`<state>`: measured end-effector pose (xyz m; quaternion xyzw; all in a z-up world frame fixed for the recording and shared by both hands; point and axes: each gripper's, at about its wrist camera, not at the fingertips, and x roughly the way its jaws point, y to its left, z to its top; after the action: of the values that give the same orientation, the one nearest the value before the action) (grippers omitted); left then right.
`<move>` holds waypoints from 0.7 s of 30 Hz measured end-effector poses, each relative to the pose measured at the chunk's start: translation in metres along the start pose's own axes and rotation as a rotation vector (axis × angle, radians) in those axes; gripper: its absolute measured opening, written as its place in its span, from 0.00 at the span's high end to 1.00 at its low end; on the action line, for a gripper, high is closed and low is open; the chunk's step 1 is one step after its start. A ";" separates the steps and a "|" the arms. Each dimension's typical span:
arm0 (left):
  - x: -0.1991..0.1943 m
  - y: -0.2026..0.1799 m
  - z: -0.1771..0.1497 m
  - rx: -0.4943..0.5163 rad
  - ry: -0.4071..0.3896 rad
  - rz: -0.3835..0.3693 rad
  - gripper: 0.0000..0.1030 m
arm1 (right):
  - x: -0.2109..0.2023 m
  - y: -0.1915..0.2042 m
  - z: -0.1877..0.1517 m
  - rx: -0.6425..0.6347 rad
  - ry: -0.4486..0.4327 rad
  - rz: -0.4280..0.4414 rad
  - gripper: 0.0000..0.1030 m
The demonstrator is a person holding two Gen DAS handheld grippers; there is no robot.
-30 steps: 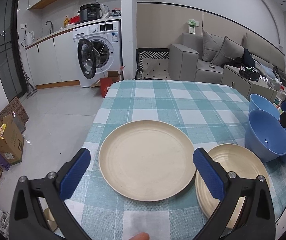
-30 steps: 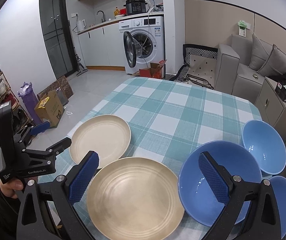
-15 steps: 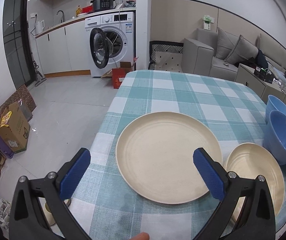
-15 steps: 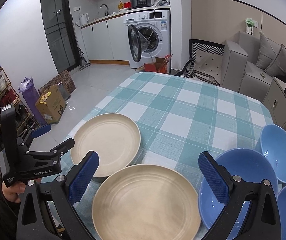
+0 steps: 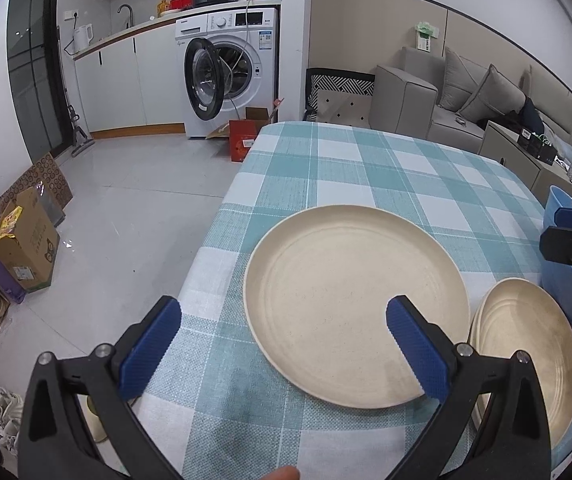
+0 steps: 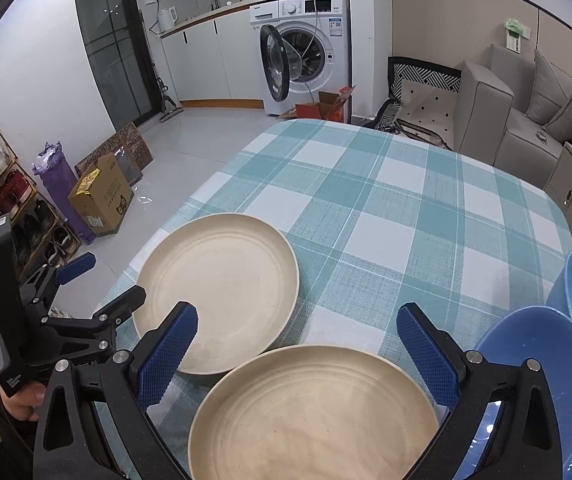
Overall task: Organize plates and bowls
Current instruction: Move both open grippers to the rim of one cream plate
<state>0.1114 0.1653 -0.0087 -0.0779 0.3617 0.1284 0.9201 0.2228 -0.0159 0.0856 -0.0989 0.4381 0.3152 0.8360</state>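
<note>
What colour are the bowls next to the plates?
The bowls are blue, the far one lighter. The right wrist view shows them best.

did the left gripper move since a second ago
Yes. The left gripper has shifted left: the big cream plate sat centred between its fingers, and now lies toward the right finger, with more floor showing.

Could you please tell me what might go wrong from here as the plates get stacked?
The left cream plate lies near the table's left edge, so a clumsy nudge from the open left hand-held gripper could push it toward the floor. The right cream plate sits close to the blue bowls; the open right hand-held gripper might knock them while grasping its rim.
</note>
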 end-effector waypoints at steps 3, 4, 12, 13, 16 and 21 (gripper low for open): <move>0.004 0.002 -0.001 -0.002 0.010 0.002 0.00 | 0.011 -0.001 0.000 0.002 0.016 0.001 0.01; 0.005 0.003 -0.001 -0.005 0.015 -0.002 0.00 | 0.014 -0.001 0.000 0.005 0.021 0.001 0.01; 0.014 0.009 -0.004 -0.039 0.050 -0.031 0.00 | 0.038 -0.001 0.000 0.003 0.064 0.008 0.01; 0.015 0.010 -0.004 -0.041 0.053 -0.036 0.00 | 0.040 -0.001 0.000 0.007 0.068 0.009 0.01; 0.017 0.010 -0.006 -0.048 0.056 -0.051 0.00 | 0.048 0.000 -0.001 0.009 0.081 0.012 0.01; 0.022 0.011 -0.008 -0.055 0.070 -0.056 0.00 | 0.061 0.003 0.000 0.011 0.101 0.012 0.01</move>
<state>0.1184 0.1783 -0.0299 -0.1176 0.3875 0.1098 0.9077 0.2465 0.0134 0.0377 -0.1077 0.4822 0.3126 0.8113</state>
